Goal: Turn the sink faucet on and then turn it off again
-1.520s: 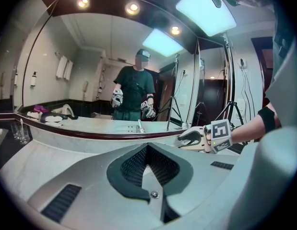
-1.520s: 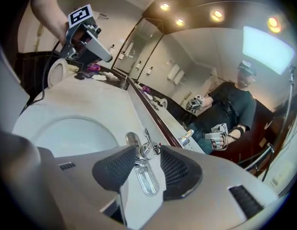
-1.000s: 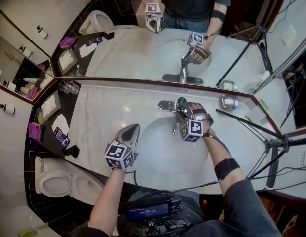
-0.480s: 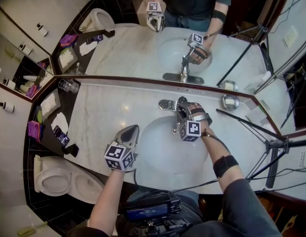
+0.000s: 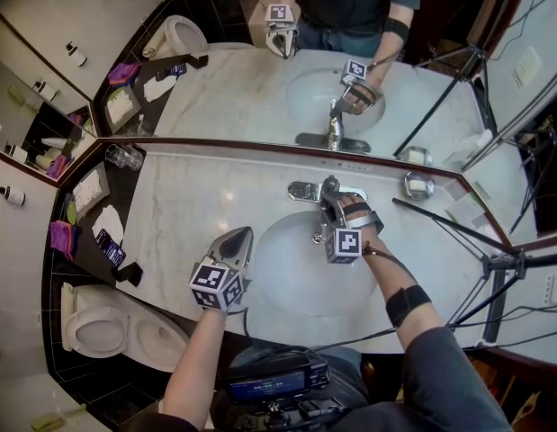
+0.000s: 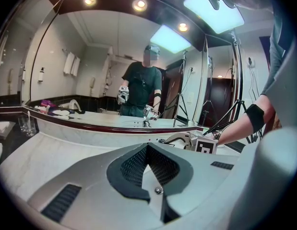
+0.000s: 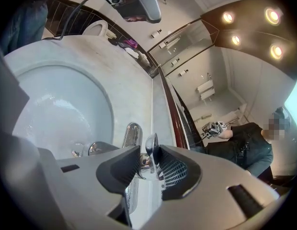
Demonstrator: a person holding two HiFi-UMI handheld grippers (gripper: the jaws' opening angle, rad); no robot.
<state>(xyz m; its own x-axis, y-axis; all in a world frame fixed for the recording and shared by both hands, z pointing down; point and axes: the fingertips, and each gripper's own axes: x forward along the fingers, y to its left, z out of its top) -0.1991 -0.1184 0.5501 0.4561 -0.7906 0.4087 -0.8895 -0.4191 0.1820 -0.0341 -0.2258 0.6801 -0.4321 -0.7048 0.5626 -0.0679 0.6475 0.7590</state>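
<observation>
the chrome faucet (image 5: 307,191) stands at the back edge of the white oval sink basin (image 5: 287,273), set in a pale marble countertop (image 5: 193,210) just below the wall mirror (image 5: 251,93). its curved spout (image 7: 132,134) reaches out over the basin (image 7: 57,109).

the right gripper (image 5: 330,198) is at the faucet, reaching in across the basin and tilted downward. its jaws have just been closing, and the chrome lever handle (image 7: 151,146) stands upright between them. in the right gripper view the dark ribbed pads (image 7: 173,172) sit against the lever from either side, pinching it.

the left gripper (image 5: 241,235) hovers over the countertop at the left rim of the basin, well apart from the faucet. in the left gripper view its jaws (image 6: 147,148) are pressed together with nothing between them, and they point toward the mirror.

off to the left, clear glass tumblers (image 5: 125,158) stand near the corner of the counter, and a white toilet (image 5: 98,331) sits below the counter's left end.
</observation>
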